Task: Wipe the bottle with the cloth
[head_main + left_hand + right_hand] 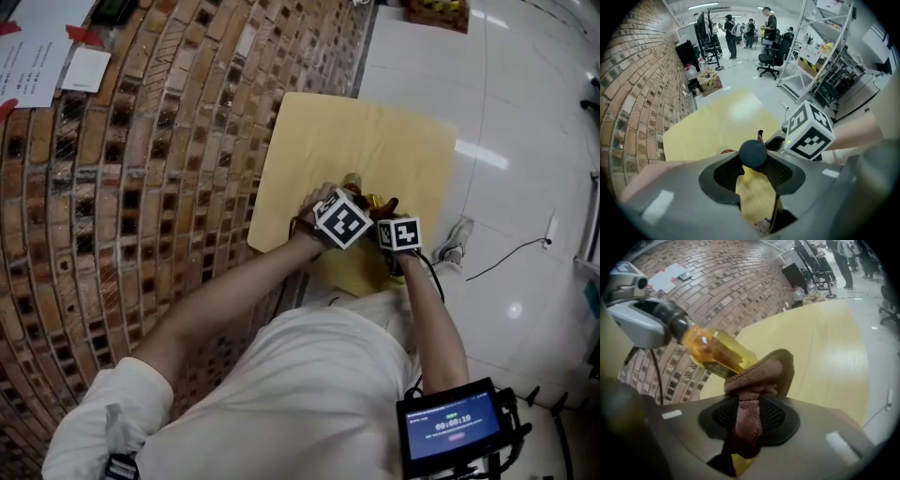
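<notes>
As the head view looks steeply down, the person's arms and the two marker cubes (342, 221) cover nearly everything over the table (309, 141), and the bottle is barely a glint there.

Over to the gripper views. The left gripper (753, 171) has its jaws part closed, pinching the dark cap (753, 153). The body beneath is foreshortened to a yellow blur.

From the right gripper's side the bottle (717, 352) shows properly: amber, tilted, held up over the tabletop, its far end swallowed by the cloth (761, 373). The right gripper (749, 416) is clamped tight on that brown cloth, and a fold hangs down between the jaws and hides what lies below. The label print is too blurred to read.

Around them is a brick wall (141, 206) beside the table with papers (37, 56) on it, and a glossy floor (525, 112). Further off are an office chair (771, 58), shelving (825, 61) and people (766, 21) standing far back.
</notes>
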`<state>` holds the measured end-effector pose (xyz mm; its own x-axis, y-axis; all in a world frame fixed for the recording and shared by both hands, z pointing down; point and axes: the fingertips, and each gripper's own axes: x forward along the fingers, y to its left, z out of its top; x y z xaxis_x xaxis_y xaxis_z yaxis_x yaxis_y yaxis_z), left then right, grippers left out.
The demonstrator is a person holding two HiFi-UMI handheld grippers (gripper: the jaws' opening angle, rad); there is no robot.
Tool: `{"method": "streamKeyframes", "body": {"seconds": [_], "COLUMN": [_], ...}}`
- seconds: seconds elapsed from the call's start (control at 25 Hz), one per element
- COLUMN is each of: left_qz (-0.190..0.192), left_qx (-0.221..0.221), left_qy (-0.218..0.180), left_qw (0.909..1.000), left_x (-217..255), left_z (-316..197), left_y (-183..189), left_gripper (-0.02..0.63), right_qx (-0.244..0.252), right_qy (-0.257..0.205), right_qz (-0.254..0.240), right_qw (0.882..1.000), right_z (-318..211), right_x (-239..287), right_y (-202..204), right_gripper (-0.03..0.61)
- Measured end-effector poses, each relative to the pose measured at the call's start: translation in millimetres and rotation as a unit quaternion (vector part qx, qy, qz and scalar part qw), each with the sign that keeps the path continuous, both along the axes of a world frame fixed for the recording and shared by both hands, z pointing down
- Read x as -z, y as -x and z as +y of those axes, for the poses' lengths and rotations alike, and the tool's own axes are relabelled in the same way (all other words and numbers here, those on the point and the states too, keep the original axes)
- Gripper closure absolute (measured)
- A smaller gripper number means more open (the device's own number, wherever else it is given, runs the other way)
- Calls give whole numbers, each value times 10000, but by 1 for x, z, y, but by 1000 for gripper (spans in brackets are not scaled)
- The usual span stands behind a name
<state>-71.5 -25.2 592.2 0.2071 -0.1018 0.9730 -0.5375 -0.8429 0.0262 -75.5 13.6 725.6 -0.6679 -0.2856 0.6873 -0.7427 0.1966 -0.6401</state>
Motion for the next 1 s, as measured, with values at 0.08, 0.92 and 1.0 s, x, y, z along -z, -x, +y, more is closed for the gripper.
{"method": "streamKeyframes", "body": {"seconds": [0.08, 0.92, 1.0], "left_qz": [2, 1423, 1455], "left_qx": [225, 4606, 4747], "left_qy": [60, 1282, 1326], "left_qw": [9997, 8667, 8578], "left_x": [-1, -9, -9], "left_z": [-3, -20, -19], "left_y": [5, 19, 19], "left_gripper": [442, 440, 440], "right_qx": [-146, -179, -307], "right_qy": [229, -3203, -3145], "right_qz": [455, 466, 234], "right_qw": [9986, 9460, 9485], "right_z": [-6, 24, 17], "right_x": [-10, 115, 119], "right_y": [-5, 14, 18], "right_gripper": [472, 474, 474]}}
